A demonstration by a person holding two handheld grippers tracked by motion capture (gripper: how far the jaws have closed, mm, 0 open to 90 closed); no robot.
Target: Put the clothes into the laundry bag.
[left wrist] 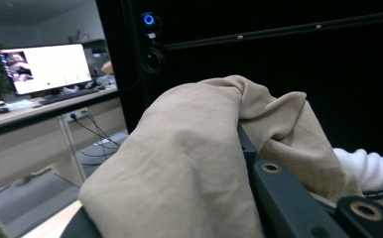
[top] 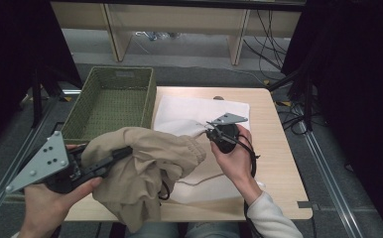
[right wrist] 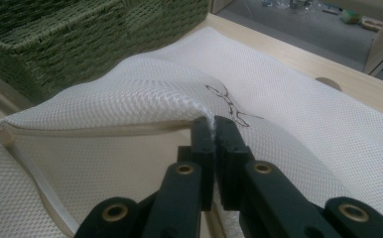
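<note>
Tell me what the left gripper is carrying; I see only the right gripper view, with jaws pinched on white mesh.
Observer: The left gripper holds a bunched beige garment lifted above the table's near edge.
Operator: Is the mesh a bag, and where does it lie?
Observer: Yes, a white mesh laundry bag, flat on the table to the right of a green woven basket.
Operator: Is anything in that basket?
Observer: Nothing shows inside it in the high view.
Operator: Which part of the bag does my gripper hold?
Observer: The right gripper pinches the upper layer at the zipper opening, raising it off the lower layer.
</note>
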